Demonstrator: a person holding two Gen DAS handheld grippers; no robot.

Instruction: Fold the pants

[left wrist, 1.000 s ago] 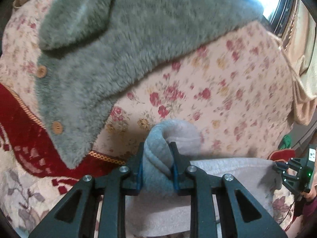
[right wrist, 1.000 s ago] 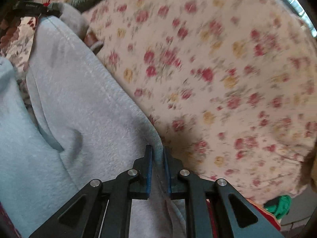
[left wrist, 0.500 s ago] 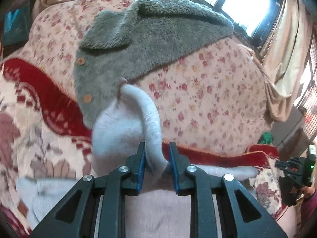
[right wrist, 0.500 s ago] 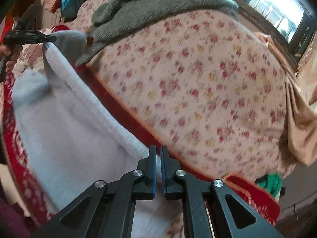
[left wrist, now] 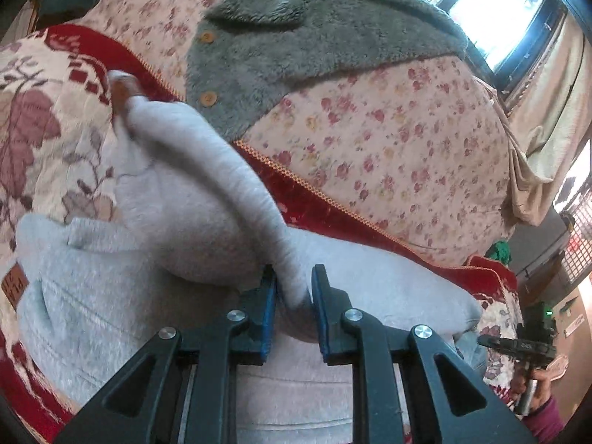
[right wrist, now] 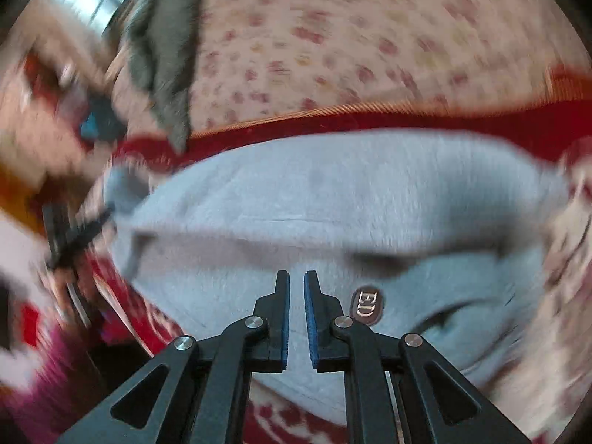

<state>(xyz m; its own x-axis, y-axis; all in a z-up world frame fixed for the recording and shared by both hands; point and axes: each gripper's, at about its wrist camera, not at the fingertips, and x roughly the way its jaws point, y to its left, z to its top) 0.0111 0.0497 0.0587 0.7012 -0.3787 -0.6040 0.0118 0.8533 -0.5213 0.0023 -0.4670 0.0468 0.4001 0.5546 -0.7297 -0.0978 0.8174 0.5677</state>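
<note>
Now one left tool (left wrist: 293,288) pinches one pants (left wrist: 207,251) fold.

The pants (left wrist: 155,296) are lying on the blanket (left wrist: 55,118); behind the blanket, a cardigan (left wrist: 296,48) is lying over a cushion (left wrist: 388,140).

black gripper (left wrist: 293,288) with blue finger pads (left wrist: 268,307), silver screws (left wrist: 236,315), magenta sleeve (left wrist: 544,418).
</note>
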